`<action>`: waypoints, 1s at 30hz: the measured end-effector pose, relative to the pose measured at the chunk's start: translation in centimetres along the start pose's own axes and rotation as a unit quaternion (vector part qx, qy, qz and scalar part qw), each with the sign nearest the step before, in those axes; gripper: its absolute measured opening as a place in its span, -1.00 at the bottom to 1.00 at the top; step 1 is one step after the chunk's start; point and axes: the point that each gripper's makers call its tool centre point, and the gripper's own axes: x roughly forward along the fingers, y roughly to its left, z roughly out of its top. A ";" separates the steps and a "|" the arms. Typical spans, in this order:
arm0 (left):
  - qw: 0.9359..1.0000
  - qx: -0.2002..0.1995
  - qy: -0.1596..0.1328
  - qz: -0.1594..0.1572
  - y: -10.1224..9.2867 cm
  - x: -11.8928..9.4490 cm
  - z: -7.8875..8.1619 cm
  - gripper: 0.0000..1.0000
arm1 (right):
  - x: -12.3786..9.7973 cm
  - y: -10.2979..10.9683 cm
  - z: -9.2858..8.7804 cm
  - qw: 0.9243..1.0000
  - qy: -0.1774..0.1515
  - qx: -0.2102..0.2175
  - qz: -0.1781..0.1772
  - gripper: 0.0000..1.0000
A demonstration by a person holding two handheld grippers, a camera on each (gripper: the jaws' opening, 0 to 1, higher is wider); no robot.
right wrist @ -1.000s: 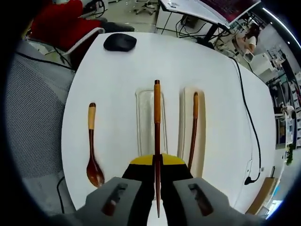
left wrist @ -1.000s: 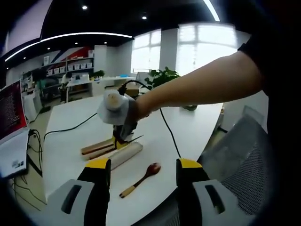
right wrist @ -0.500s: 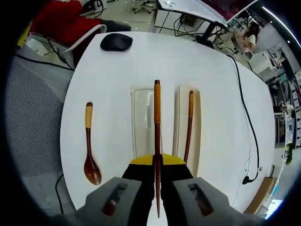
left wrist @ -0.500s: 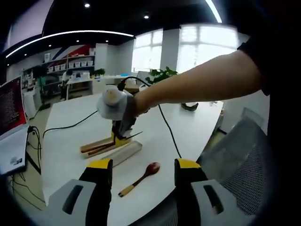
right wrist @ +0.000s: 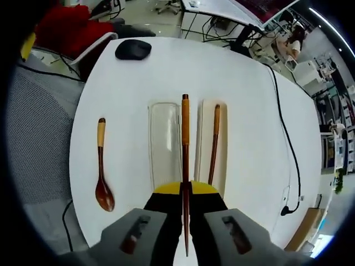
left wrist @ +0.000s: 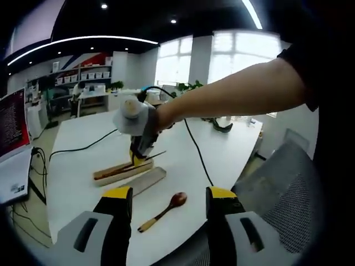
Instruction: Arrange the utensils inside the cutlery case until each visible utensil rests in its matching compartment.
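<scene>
Right gripper [right wrist: 185, 191]: I pinch one chopstick [right wrist: 185, 144].
Left gripper [left wrist: 169, 197]: spread, empty.
Spoon [right wrist: 101, 169]: nine o'clock of case [right wrist: 165, 138].

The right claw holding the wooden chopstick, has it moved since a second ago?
Yes. In the left gripper view the right claw has risen, away from the pale case base on the white table.

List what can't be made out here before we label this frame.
- Right gripper view: the near end of the chopstick lying in the case is hidden behind the right gripper.
- Right gripper view: whether the held chopstick sits over the lid or the case is unclear.
- Left gripper view: case compartments are too small and low-angled to tell; the spoon is sharp.
</scene>
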 end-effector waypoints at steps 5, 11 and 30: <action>1.000 0.003 0.001 0.002 0.0 0.0 -0.1 0.09 | -0.1 -0.5 -0.2 1.000 0.001 -0.001 -0.004 -1.00; 1.000 -0.014 -0.021 0.005 0.2 -0.3 0.7 0.13 | -0.4 -1.1 0.6 1.000 -0.006 -0.001 -0.009 -1.00; 1.000 -0.014 0.001 0.000 0.0 0.1 -0.1 0.11 | 0.2 -2.4 0.4 1.000 -0.002 -0.005 -0.010 -1.00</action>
